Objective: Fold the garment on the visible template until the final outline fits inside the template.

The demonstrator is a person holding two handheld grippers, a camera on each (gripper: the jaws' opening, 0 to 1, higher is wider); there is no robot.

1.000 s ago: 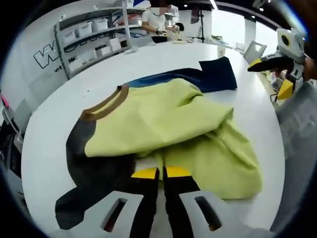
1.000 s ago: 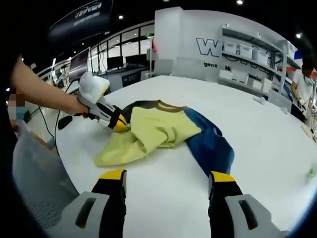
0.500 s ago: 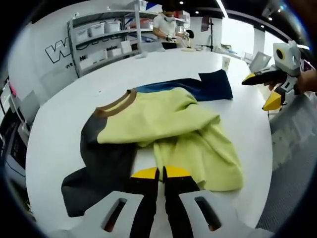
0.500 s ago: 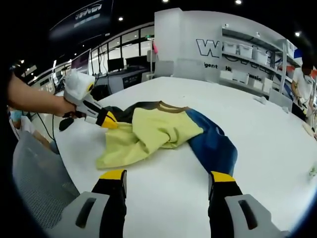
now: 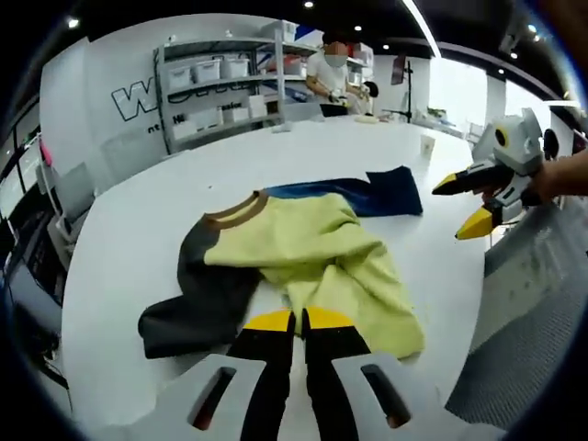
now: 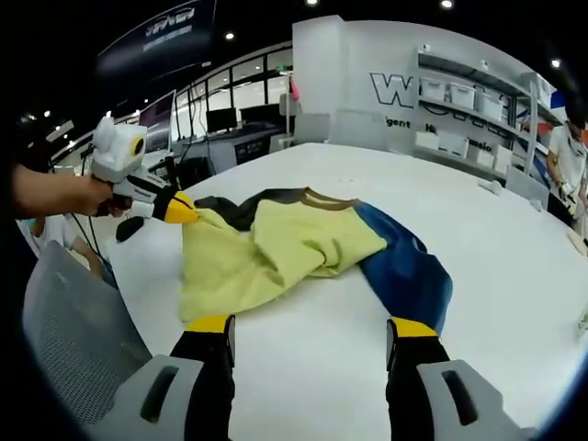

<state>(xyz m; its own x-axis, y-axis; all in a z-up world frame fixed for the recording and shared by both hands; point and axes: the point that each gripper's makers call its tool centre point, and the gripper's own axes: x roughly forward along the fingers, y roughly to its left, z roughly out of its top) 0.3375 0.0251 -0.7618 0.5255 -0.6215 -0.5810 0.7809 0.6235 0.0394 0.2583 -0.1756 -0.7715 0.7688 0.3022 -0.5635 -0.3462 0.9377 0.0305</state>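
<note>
I see the yellow, blue and dark grey knit garment (image 5: 303, 257) lying crumpled on the white round worktop (image 6: 514, 276), ahead of both jaws, folding barely begun. My left gripper (image 5: 296, 319) has its jaws closed and empty; my right gripper (image 6: 310, 324) has its jaws wide apart, holding nothing.

The garment (image 5: 303, 253) has a yellow-green body, a brown collar (image 5: 234, 209), one dark grey sleeve (image 5: 197, 299) and one navy blue sleeve (image 5: 372, 188). It lies on a white table (image 5: 129, 239). Both grippers, left gripper (image 5: 296, 322) and right gripper (image 6: 310, 333), are white and black with yellow fingertips.

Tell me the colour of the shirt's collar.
Brown collar, clearest in the left gripper view.
</note>
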